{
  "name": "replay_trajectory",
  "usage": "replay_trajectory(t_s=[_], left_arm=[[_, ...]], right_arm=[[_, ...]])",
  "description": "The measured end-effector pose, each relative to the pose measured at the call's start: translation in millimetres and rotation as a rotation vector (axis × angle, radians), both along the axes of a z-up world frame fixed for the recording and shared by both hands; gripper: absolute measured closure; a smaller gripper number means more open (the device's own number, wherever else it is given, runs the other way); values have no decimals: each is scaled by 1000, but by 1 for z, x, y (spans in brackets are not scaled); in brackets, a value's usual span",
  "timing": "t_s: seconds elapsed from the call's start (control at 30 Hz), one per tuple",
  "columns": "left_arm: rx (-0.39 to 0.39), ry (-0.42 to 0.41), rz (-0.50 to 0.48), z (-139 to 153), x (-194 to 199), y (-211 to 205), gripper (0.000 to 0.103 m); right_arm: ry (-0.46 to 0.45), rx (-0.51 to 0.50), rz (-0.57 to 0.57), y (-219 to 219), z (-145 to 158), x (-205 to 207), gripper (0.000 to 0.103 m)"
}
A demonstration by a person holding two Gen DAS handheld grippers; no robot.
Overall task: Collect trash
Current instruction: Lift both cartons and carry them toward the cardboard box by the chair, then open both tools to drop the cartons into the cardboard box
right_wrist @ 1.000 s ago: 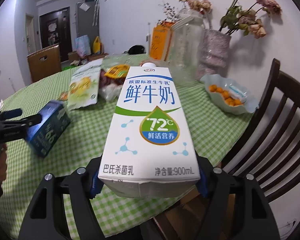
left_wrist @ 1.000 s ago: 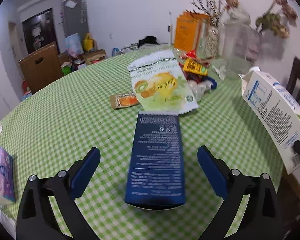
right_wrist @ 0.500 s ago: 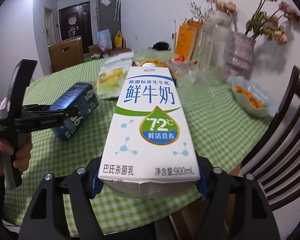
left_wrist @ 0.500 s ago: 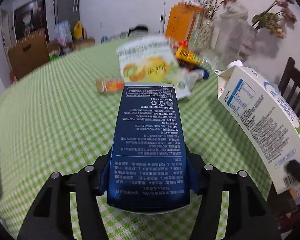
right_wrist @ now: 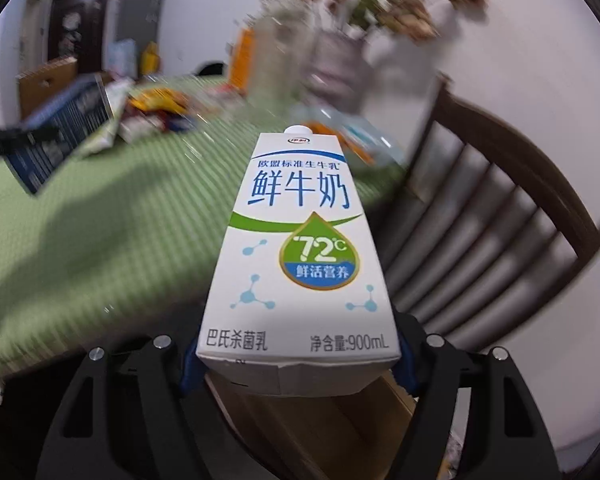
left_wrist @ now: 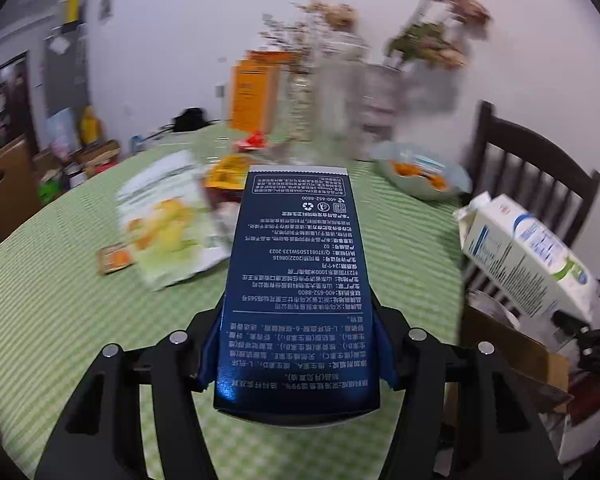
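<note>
Left gripper (left_wrist: 298,354) has closed on the blue carton (left_wrist: 296,280) and lifted it off the green checked table (left_wrist: 60,280); a second ago its jaws stood wide around it. Right gripper (right_wrist: 296,360) still clamps the milk carton (right_wrist: 300,248), now swung out past the table edge, over a cardboard box (left_wrist: 512,348) by the chair (right_wrist: 488,208). Likely heading for a drop there. Farther out, the snack bag (left_wrist: 168,220) and wrappers (left_wrist: 228,170) remain uncollected.
</note>
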State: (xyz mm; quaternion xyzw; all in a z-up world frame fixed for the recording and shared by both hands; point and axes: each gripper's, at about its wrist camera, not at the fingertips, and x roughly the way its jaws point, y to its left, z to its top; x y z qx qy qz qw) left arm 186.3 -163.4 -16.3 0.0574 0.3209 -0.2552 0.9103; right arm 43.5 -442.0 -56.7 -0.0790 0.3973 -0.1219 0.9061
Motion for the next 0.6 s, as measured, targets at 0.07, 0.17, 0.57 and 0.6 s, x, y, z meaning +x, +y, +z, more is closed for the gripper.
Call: replay_trajectory(t_s=[0.07, 0.17, 0.57, 0.6], left_arm=[[2, 5, -47, -2, -8, -20, 44], [6, 15, -97, -7, -19, -47, 44], [45, 86, -188, -29, -38, -120, 44], [55, 93, -194, -32, -39, -125, 44]], right_arm=[[56, -4, -44, -19, -15, -11, 33], [134, -5, -59, -45, -38, -25, 33], [298, 70, 90, -75, -103, -33, 32], [289, 101, 118, -75, -102, -36, 32]])
